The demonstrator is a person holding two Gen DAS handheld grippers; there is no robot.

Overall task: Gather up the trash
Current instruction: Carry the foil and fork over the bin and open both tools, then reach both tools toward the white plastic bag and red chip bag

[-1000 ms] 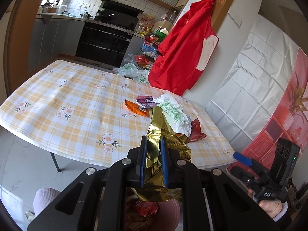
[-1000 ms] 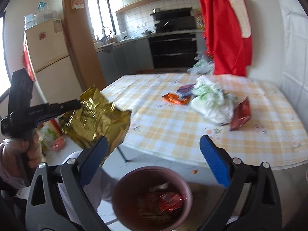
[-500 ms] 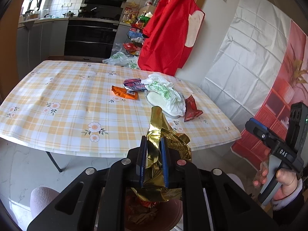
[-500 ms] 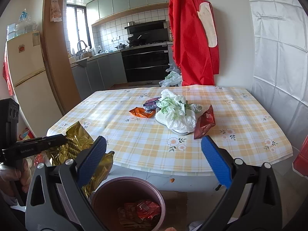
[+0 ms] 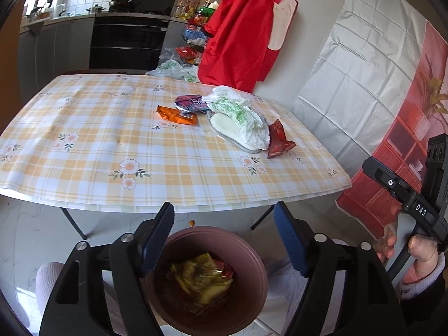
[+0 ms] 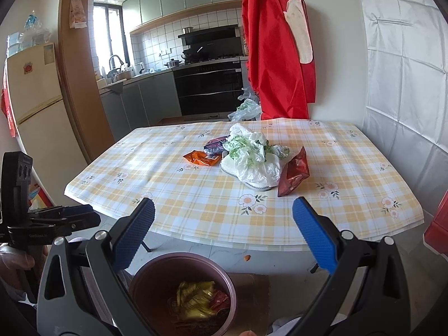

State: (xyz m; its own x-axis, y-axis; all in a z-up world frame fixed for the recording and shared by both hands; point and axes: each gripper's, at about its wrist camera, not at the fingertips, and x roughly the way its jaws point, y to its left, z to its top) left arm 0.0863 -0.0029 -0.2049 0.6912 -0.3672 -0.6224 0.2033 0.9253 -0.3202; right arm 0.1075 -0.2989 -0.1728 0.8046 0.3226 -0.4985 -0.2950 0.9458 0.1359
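Hovering over a mauve bin point(image 5: 212, 280) on the floor just off the desk point(image 5: 84, 151) near edge: left gripper point(image 5: 224, 238), fingers point(image 5: 156, 238) opening, nothing between them. Gold wrapper point(image 5: 201, 277) inside the bin, crumpled and motion-blurred, on top of red wrappers; long axis not readable from the left wrist view. From the right wrist view, same gold wrapper point(image 6: 196, 298) lying roughly flat, a red wrapper point(image 6: 219, 299) beside it, the bin point(image 6: 156, 274) front cut off by the frame bottom.

Right gripper point(image 6: 224, 238) also spread wide, fingers point(image 6: 313, 238) empty, aimed at the desk point(image 6: 308, 224) over the bin. Seen from the left wrist view only as a black handle at the right edge with a hand point(image 5: 417, 260) round it; tips out of frame there.

Remaining on the checked desk, clustered toward the far right:
- white-green plastic bag point(image 5: 240, 114) heaped over a pale flat dish, dish mostly covered
- orange wrapper point(image 5: 176, 114), long axis left-right, just left of the bag
- purple wrapper point(image 5: 190, 102), behind the orange one, partly tucked under the bag
- dark red wrapper point(image 5: 277, 140), long axis running near to far, touching the bag's right side

Small orange scrap point(image 6: 247, 257) on the floor below the desk edge. Red apron point(image 5: 243, 33) hanging on the wall behind.
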